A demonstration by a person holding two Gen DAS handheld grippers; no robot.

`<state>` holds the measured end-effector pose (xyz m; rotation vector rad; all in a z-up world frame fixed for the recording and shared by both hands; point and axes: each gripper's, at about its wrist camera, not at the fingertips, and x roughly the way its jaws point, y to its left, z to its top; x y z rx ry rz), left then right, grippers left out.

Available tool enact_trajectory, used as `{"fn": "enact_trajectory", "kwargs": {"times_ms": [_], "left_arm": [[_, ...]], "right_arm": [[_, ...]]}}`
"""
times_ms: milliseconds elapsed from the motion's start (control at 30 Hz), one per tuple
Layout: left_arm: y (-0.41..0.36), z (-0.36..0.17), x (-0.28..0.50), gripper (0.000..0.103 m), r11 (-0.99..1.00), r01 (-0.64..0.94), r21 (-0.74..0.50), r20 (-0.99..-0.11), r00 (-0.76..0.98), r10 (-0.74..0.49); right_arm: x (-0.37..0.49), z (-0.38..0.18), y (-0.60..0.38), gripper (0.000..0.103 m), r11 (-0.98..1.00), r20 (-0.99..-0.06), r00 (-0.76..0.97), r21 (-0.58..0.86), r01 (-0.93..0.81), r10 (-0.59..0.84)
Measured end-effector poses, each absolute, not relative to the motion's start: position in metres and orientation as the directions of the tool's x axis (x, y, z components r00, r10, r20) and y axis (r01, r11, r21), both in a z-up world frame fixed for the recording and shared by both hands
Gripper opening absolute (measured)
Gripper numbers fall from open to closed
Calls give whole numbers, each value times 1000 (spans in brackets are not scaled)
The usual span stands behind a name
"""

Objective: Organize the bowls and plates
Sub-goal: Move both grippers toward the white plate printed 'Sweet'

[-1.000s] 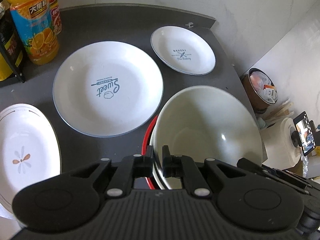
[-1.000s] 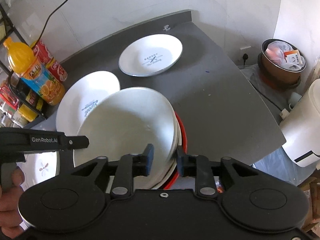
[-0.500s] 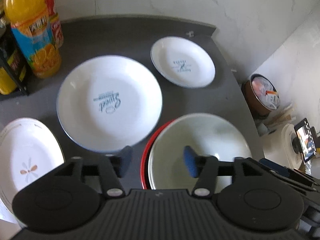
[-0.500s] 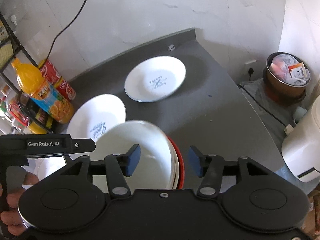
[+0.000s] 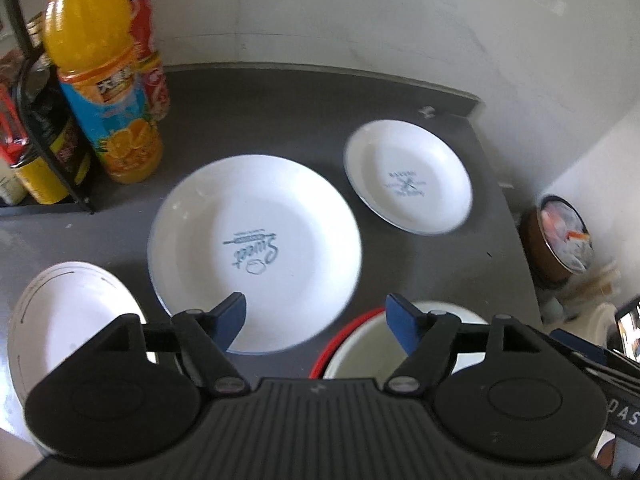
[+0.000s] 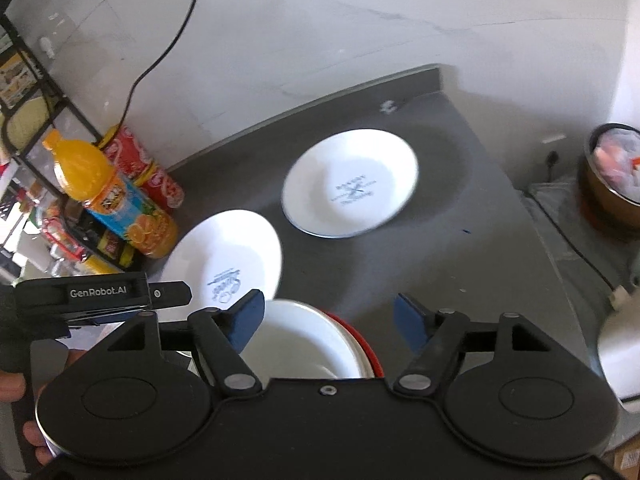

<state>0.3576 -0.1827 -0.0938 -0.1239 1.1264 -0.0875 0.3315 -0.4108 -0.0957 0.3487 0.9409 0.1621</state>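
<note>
A white bowl (image 5: 372,354) sits nested in a red-rimmed bowl (image 5: 344,330) at the near edge of the dark counter; it also shows in the right wrist view (image 6: 300,340). A large "Sweet" plate (image 5: 256,248) (image 6: 224,256) lies mid-counter, a smaller "Bakery" plate (image 5: 408,176) (image 6: 352,182) at the back right, a flower plate (image 5: 68,320) at the near left. My left gripper (image 5: 316,322) is open and empty above the stack's left. My right gripper (image 6: 328,320) is open and empty above the stack.
An orange juice bottle (image 5: 104,80) (image 6: 112,200), a red can (image 6: 144,168) and a black wire rack (image 5: 36,132) with jars stand at the back left. A full bin (image 5: 564,232) (image 6: 616,176) sits beyond the counter's right edge. A wall rises behind.
Both grippers let go of the white bowl, opened wide and pulled back and up. The bowl now rests in the red-rimmed bowl.
</note>
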Motion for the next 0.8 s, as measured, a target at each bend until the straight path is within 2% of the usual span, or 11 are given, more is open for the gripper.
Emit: {"fn": "enact_trajectory", "kwargs": {"times_ms": [200, 467, 800], "left_arm": [[-168, -90, 364, 76, 986, -124, -116, -900, 433, -51], [-135, -84, 374, 76, 975, -210, -70, -897, 441, 31], [-99, -100, 402, 76, 985, -168, -27, -907, 418, 46]], "right_arm": [[356, -95, -403, 71, 918, -751, 554, 392, -64, 360], [379, -98, -377, 71, 890, -756, 507, 453, -50, 414], [398, -116, -349, 71, 901, -799, 496, 428, 74, 340]]}}
